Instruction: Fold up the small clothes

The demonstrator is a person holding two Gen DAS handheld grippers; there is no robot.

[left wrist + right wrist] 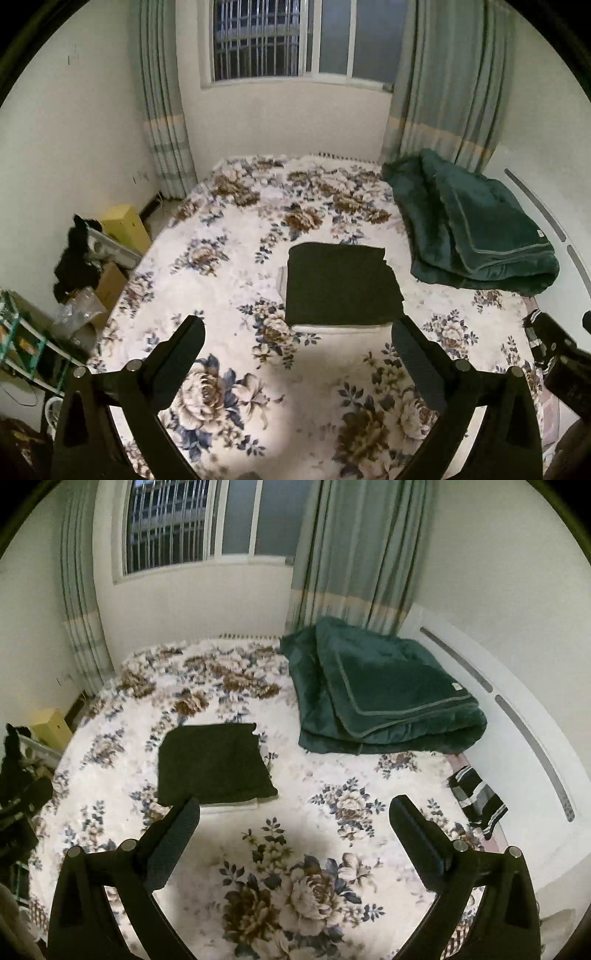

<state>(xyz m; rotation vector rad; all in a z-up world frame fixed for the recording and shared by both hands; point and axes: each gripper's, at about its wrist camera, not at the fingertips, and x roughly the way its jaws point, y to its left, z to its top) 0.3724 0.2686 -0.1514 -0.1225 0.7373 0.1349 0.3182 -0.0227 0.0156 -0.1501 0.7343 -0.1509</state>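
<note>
A folded dark garment [341,284] lies mid-frame on the floral bed [229,266]. Both the left gripper [297,336] and right gripper [295,812] have fingers spread, holding nothing. The white tag on the green quilt [391,690] is unreadable.

I can read no text, brand, number or sign in either wrist view. The one candidate I find is a small pale tag [457,686] sewn near the corner of the dark green quilt [388,698], at about two o'clock from the middle of the right wrist view; whatever is printed on it is too small for me to make out. The same tag [539,233] is equally unreadable from the left wrist.
</note>
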